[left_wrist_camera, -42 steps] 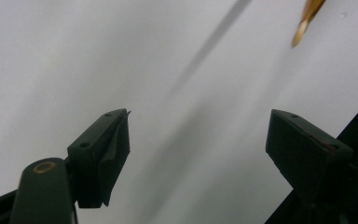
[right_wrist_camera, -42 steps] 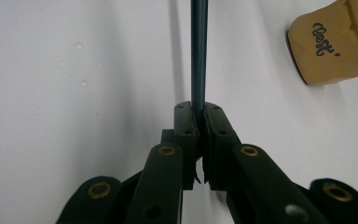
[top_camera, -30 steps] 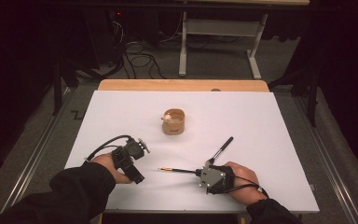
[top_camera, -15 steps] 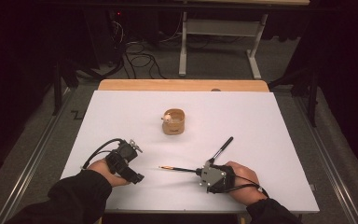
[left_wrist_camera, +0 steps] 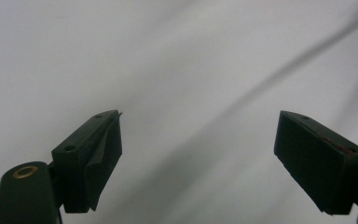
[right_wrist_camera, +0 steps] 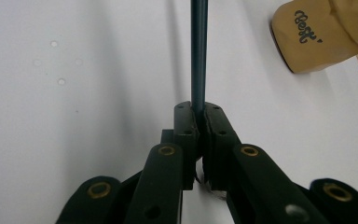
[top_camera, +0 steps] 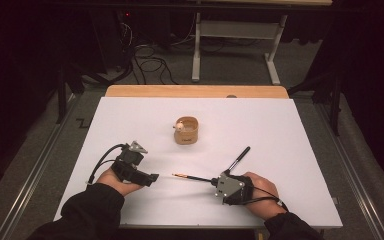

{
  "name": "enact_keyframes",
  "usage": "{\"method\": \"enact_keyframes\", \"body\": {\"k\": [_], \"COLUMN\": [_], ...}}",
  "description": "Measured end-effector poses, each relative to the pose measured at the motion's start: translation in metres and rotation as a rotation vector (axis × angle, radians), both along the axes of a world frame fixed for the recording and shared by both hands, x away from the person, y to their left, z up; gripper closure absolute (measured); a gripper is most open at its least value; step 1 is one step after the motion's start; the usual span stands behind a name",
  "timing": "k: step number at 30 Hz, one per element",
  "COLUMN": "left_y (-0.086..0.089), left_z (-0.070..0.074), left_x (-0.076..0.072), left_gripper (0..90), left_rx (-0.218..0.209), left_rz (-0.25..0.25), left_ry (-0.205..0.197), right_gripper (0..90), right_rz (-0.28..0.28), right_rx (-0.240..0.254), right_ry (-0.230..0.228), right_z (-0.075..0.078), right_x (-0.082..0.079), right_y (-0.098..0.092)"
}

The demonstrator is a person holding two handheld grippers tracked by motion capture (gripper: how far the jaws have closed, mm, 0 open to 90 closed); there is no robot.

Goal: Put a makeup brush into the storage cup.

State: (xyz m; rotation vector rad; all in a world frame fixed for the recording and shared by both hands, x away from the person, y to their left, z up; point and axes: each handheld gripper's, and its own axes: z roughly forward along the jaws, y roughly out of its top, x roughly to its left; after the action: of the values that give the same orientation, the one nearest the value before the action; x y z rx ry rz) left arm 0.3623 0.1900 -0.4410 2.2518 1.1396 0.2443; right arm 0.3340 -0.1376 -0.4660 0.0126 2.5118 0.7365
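Clamped in the right gripper (top_camera: 215, 181), a thin brush (top_camera: 192, 176) lies low across the white table (top_camera: 300, 130), tip toward the left gripper (top_camera: 152, 177), whose empty jaws have just been opening to take it.

cup (top_camera: 188, 131) behind pen (top_camera: 192, 176)

Dim lab or workshop, white-covered table (top_camera: 130, 125), tangled cables (top_camera: 147, 57) on grey carpet, metal bench frame (top_camera: 235, 45) behind
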Motion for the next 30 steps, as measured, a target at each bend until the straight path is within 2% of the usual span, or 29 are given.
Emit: {"method": "enact_keyframes", "body": {"k": [2,4,13,16,19,22,30], "left_y": [0.000,0.000,0.003,0.005,0.008,0.012,0.007], "left_z": [-0.001,-0.005,-0.022,-0.026,-0.028,-0.032,-0.033], "left_x": [-0.002,-0.005,-0.014,-0.017,-0.020,-0.023,-0.029], "left_gripper": [15.8,15.8,15.8,15.8,15.7,15.7,12.2], "left_rx": [-0.028,-0.075,-0.161,-0.176,-0.173,-0.202,-0.231], "left_rz": [0.012,0.027,0.055,0.065,0.074,0.082,0.067], "left_ry": [-0.034,-0.050,-0.104,-0.121,-0.151,-0.150,-0.197], "right_gripper": [87.0,87.0,87.0,87.0,87.0,87.0,87.0], "right_rz": [-0.007,-0.012,-0.029,-0.039,-0.044,-0.053,-0.091], "right_rx": [0.008,0.009,0.022,0.027,0.028,0.034,0.082], "right_ry": [-0.003,-0.001,-0.003,-0.001,-0.002,-0.002,0.003], "right_z": [0.000,0.000,0.000,-0.001,-0.002,-0.003,-0.003], "right_x": [0.000,0.000,0.001,0.001,0.001,0.000,0.002], "right_y": [0.000,-0.001,-0.003,-0.004,-0.004,-0.004,-0.002]}}
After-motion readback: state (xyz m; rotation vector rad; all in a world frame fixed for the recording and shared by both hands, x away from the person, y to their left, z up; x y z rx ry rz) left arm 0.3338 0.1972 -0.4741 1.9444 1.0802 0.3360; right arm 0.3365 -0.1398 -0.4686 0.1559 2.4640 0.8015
